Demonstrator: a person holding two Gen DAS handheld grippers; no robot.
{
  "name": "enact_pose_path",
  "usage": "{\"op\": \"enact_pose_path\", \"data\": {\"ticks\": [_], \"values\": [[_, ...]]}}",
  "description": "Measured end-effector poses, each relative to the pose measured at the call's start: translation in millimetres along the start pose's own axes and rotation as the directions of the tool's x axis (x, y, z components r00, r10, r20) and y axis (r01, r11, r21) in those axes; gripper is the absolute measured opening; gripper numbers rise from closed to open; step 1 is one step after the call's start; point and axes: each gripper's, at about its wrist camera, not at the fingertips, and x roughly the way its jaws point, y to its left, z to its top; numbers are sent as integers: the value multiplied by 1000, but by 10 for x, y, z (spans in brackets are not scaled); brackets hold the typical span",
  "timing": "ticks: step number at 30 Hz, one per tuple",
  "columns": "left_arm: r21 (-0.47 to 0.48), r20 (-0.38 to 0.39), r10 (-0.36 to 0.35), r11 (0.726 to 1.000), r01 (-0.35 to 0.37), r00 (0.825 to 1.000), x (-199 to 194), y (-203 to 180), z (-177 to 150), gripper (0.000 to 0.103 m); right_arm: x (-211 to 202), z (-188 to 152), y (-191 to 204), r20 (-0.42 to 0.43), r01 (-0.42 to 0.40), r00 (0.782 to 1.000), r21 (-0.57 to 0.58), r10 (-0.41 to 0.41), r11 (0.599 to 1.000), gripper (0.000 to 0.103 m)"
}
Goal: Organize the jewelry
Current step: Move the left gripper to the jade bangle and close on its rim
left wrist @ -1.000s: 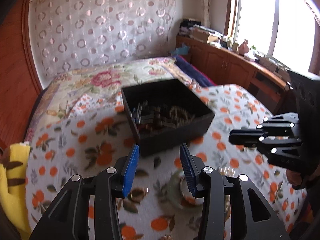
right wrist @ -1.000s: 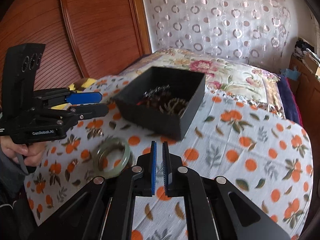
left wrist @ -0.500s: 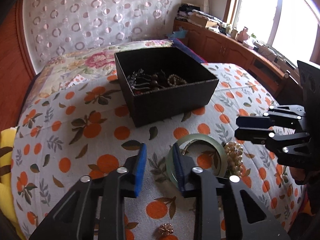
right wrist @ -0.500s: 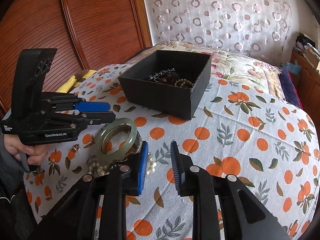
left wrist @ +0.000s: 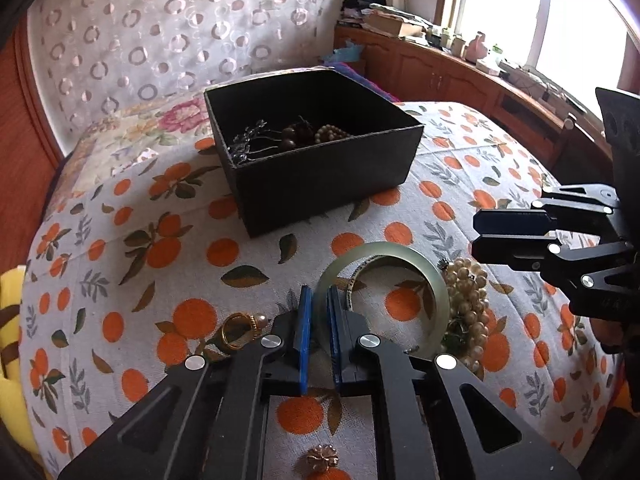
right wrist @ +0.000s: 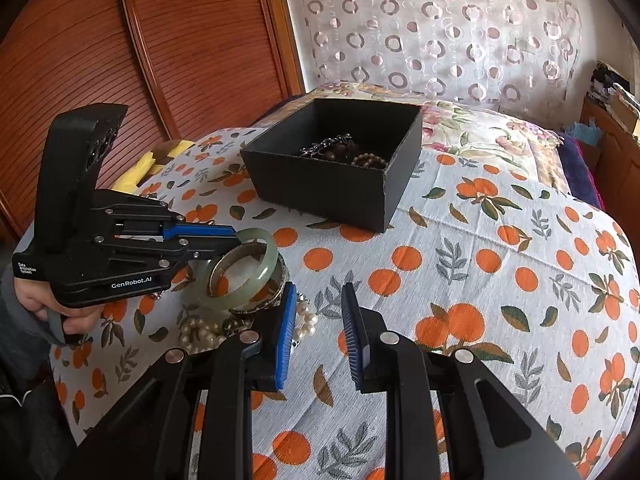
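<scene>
My left gripper (left wrist: 318, 300) is shut on the near rim of a pale green jade bangle (left wrist: 424, 276), which also shows in the right wrist view (right wrist: 256, 276), tilted up off the cloth. A pearl bracelet (left wrist: 468, 300) lies beside it, with a gold ring (left wrist: 238, 330) and a small flower piece (left wrist: 322, 458) nearby. The black box (left wrist: 320, 184) holds several bead strings and a dark chain (right wrist: 340, 150). My right gripper (right wrist: 318, 308) is open and empty, just right of the pearls (right wrist: 200, 330).
The bed is covered with an orange-print cloth (right wrist: 480, 280). A yellow cloth (left wrist: 10, 340) lies at its left edge. A wooden sliding door (right wrist: 140, 40) stands behind the left gripper. A wooden cabinet (left wrist: 460, 76) runs under the window.
My left gripper has closed on the bangle's rim and tilted it up. My right gripper has opened wider and stays beside the pearls.
</scene>
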Motion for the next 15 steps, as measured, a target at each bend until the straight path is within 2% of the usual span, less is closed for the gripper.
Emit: {"op": "enact_pose_path", "data": {"ticks": [5,15], "values": [[-24,40,-3,1000,3,999,-119,0,-21,6,-12,-67,49,-3,-1,1000,-2,1,1000,25],[-131,151,45,991,-25,987,-488,194,-21,6,-10,-108,107,-12,-11,1000,-9,11,1000,25]]}}
